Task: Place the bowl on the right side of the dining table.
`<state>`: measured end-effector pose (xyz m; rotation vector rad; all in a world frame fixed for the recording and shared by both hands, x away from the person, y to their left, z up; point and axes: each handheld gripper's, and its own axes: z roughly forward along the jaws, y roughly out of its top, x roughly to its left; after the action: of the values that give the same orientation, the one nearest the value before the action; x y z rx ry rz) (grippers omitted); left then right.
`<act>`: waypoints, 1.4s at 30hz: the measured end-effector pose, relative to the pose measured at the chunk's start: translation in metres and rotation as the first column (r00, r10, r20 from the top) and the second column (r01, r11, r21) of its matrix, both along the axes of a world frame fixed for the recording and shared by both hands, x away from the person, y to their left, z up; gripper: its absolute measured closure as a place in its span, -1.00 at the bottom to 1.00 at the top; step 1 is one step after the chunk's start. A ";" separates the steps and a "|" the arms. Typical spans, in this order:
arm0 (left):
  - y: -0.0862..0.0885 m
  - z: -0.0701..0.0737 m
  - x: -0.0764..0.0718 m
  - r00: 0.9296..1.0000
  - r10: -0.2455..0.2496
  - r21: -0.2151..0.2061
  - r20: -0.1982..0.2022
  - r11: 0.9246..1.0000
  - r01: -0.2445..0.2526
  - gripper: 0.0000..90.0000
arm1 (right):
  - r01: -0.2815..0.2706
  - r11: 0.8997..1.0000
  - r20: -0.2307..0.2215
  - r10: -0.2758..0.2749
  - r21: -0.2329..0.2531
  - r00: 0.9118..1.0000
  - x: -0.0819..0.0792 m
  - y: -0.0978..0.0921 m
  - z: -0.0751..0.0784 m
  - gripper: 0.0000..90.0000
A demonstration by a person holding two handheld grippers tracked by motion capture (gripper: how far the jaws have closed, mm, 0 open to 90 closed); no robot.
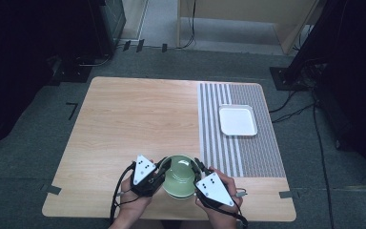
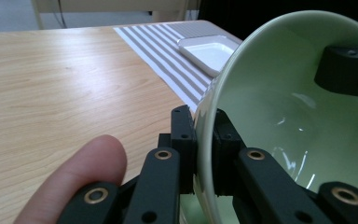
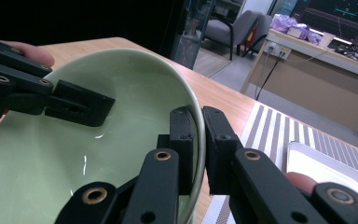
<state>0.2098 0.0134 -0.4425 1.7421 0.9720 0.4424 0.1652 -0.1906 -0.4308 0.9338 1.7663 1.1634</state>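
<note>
Dark floor is surrounding the table (image 1: 124, 119), where both the left gripper (image 1: 164, 168) and right gripper (image 1: 199, 168) are pinching opposite rims of the bowl (image 1: 178, 183) at the near edge, seemingly just grasped, its carrying apparently remaining.

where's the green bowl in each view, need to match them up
High view: green bowl at bottom centre, between the left gripper and right gripper.
Left gripper view: right half of the picture, rim pinched by the jaws.
Right gripper view: left and centre, rim pinched by the jaws.
Shared landmark: white tray on the striped mat.
</note>
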 end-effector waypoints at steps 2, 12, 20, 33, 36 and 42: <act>0.000 0.002 -0.002 1.000 0.007 -0.001 0.010 1.000 -0.007 0.86 | 0.002 1.000 -0.013 -0.002 0.026 1.000 0.001 -0.002 0.000 0.87; -0.003 0.007 -0.017 0.984 0.071 -0.008 0.161 0.998 -0.070 0.85 | 0.053 0.989 -0.139 -0.034 0.136 0.990 0.011 -0.004 -0.005 0.86; 0.015 0.012 -0.008 0.990 0.022 -0.111 0.137 0.994 -0.007 -0.32 | 0.069 0.989 -0.118 -0.054 0.129 0.992 0.018 -0.015 0.003 0.88; 0.078 0.017 0.015 0.992 0.095 -0.100 0.084 0.991 -0.087 -1.00 | 0.112 0.978 -0.099 -0.096 0.174 0.990 0.037 -0.040 0.022 0.88; 0.096 0.006 0.026 0.988 0.149 -0.059 0.044 0.987 -0.147 -1.00 | 0.130 0.973 -0.105 -0.111 0.191 0.988 0.042 -0.047 0.025 0.88; 0.127 -0.020 0.043 0.962 0.273 0.039 -0.027 0.961 -0.272 -1.00 | 0.156 0.967 -0.117 -0.134 0.203 0.984 0.051 -0.058 0.027 0.88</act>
<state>0.2528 0.1401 -0.4626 1.6556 1.2412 0.6124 0.2162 -0.2484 -0.4042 1.2481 1.6441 1.2434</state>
